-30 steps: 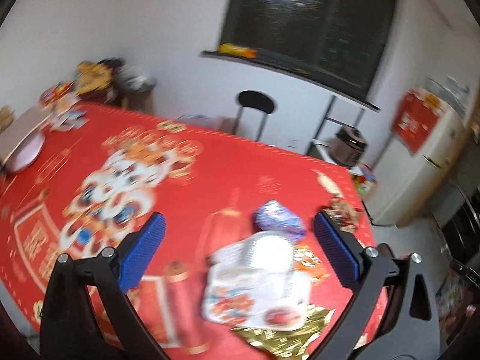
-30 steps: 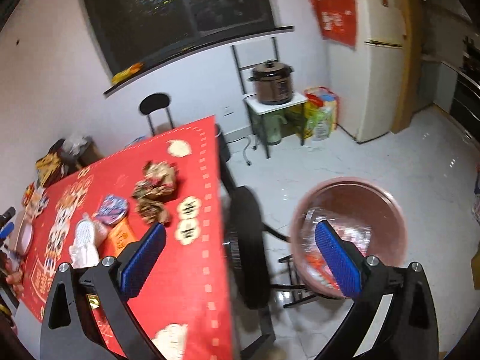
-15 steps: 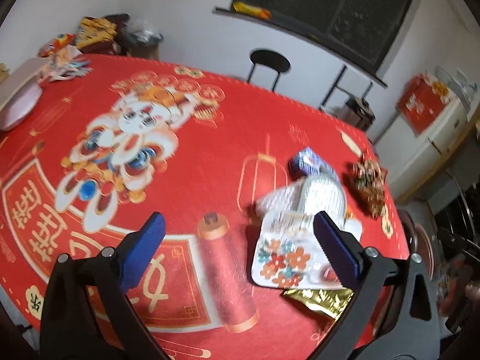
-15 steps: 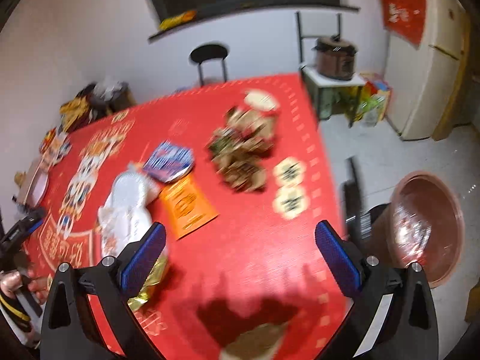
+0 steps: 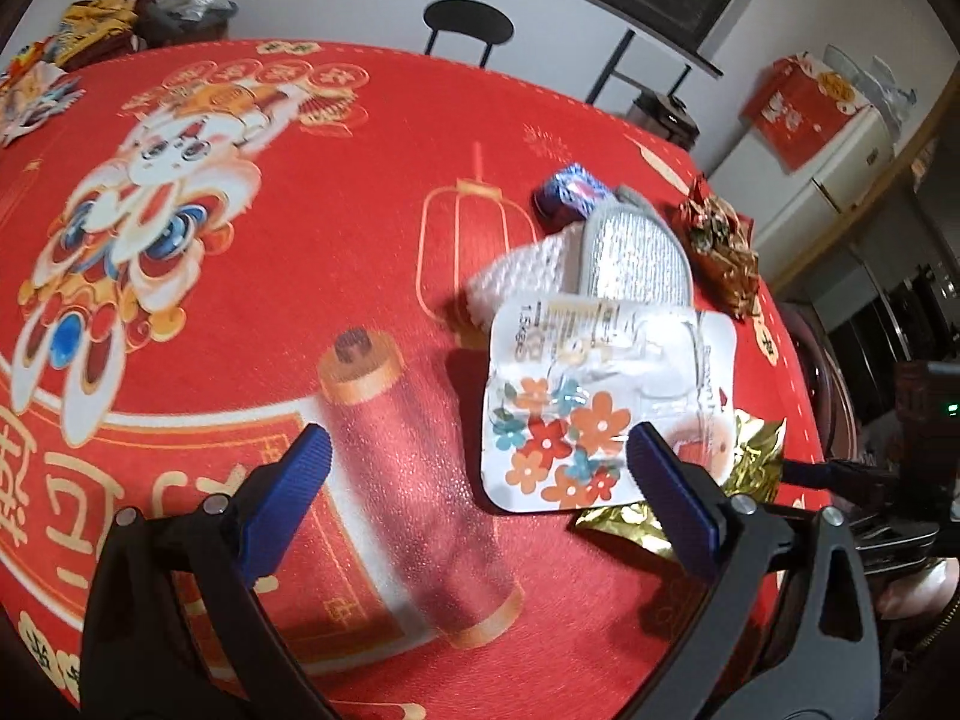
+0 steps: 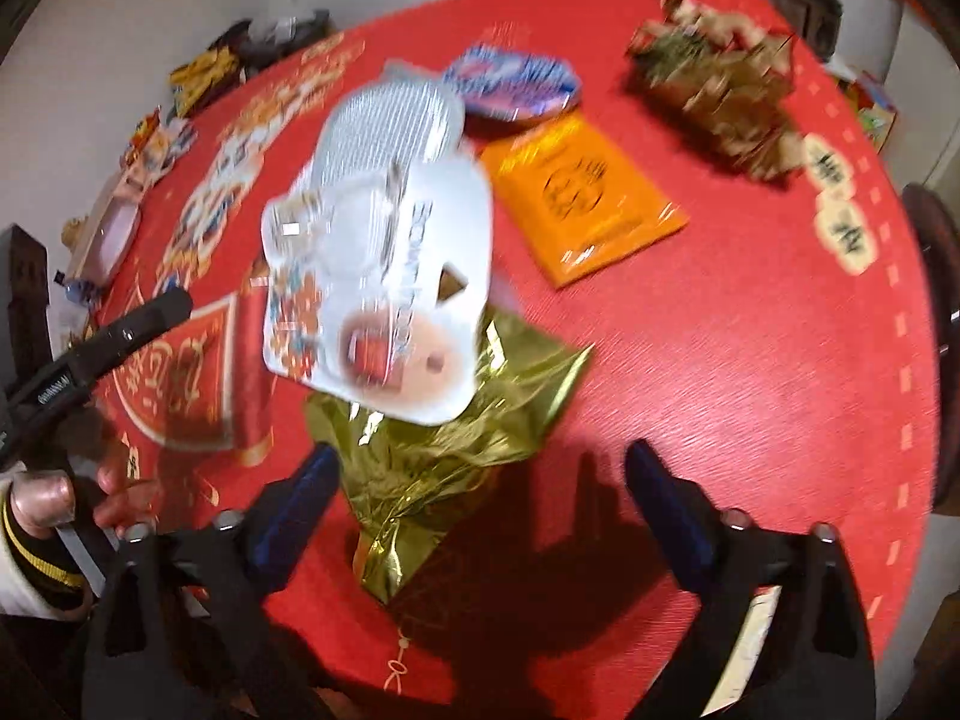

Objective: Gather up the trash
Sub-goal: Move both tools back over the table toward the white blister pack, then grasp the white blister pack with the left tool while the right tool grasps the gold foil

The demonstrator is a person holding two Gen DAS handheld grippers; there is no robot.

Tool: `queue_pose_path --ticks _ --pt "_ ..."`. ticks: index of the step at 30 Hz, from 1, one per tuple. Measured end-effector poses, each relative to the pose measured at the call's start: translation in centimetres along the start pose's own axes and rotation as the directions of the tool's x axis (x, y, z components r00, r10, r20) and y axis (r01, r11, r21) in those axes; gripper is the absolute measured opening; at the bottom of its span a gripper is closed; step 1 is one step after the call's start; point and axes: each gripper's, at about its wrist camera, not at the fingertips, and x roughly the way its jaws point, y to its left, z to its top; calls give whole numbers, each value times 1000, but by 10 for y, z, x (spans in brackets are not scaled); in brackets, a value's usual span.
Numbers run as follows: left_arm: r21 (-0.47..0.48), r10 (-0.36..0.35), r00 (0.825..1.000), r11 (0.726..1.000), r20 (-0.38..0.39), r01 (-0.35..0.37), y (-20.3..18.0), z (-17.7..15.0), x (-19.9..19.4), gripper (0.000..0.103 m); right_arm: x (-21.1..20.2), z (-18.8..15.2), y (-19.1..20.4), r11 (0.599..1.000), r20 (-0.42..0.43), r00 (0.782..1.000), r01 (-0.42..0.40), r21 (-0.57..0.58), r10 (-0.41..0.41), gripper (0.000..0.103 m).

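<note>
A heap of trash lies on the red tablecloth (image 5: pixel 252 276): a white flower-printed packet (image 5: pixel 600 396) (image 6: pixel 384 276) on top of a crumpled gold foil wrapper (image 5: pixel 744 462) (image 6: pixel 444 432), a silver bag (image 5: pixel 630 252), a blue wrapper (image 6: pixel 516 84), an orange packet (image 6: pixel 582 198) and a brown crumpled wrapper (image 6: pixel 720 84). My left gripper (image 5: pixel 480 456) hovers open just left of the white packet and holds nothing. My right gripper (image 6: pixel 480 474) points down over the gold foil. Its jaws are closing, with the foil's near end between them, and the pads do not press on it.
A black stool (image 5: pixel 468 24) stands behind the table. A fridge (image 5: pixel 840 144) and a rice cooker (image 5: pixel 660 111) are at the back right. Boxes and bags (image 5: pixel 120 18) crowd the table's far left corner. A dark chair back (image 6: pixel 936 276) stands at the table's right edge.
Both grippers came down toward the table. The right view swung from the basin on the floor to the trash heap, and its jaws have narrowed a little.
</note>
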Motion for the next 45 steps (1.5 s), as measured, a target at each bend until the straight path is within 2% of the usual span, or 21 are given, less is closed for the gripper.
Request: queue_pose_path --ticks 3,5,7,11,16,22,31,35,40,45 --pt "13 -14 1000 1000 -24 14 1 0 8 97 10 -3 -2 1000 -29 999 -14 25 15 66" --pt "18 -27 999 999 -40 28 2 1 13 97 12 -5 -3 999 -37 999 -36 31 37 43" --pt "21 -51 997 998 -56 52 2 1 19 97 9 -4 -4 999 -29 999 -32 26 33 36" --pt "51 -113 989 992 -91 118 -2 5 34 97 1 -3 -10 999 -4 1000 -27 28 27 33" --pt "111 -134 982 983 -133 149 -11 17 60 96 0 -4 -18 999 -1 1000 -8 47 8 32" --pt "93 -203 968 972 -146 218 -12 36 81 96 2 -2 -28 998 1 1000 11 70 -11 32" --pt "121 -319 923 929 -216 350 -27 38 97 96 6 -3 -32 996 -5 999 35 77 -34 32" --pt "160 -322 918 918 -233 363 -39 35 101 96 8 -1 -31 997 -9 999 39 72 -38 32" --pt "140 -354 902 908 -248 395 -48 31 103 96 7 0 -31 997 -10 999 43 65 -42 32" --pt "140 -354 904 909 -239 393 -59 30 105 96 8 0 -31 997 -10 999 43 60 -43 32"
